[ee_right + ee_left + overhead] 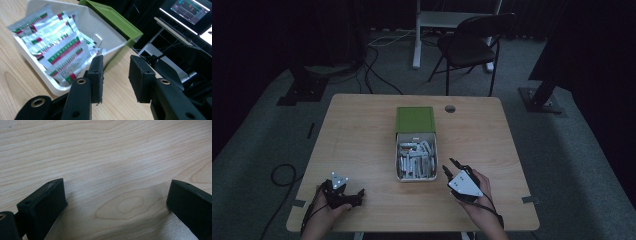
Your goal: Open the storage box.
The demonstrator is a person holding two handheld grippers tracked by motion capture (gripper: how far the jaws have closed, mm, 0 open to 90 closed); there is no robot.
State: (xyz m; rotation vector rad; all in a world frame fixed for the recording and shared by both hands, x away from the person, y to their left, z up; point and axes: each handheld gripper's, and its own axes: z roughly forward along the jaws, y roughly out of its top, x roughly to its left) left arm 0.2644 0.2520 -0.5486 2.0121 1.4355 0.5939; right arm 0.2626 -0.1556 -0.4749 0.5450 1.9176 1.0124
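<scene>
R claw (451, 167): jaws part-open, empty | white plastic tray of foil sachets (415, 159) just left of it, long axis front-back | L claw (356, 196): wide, empty, farther off on wooden worktop (362, 135)

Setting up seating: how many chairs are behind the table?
1: a black folding chair beyond the table's far edge, right of centre. The dark surroundings may hide others.

Black fingers (141, 75), brass eyelets, grey three-cornered plate (465, 183)

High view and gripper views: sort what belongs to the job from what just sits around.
Job:
white box
foil sachets
green lid
right gripper, beside the box
left gripper, jaws apart on bare table

Around:
folding chair
floor cables
</scene>
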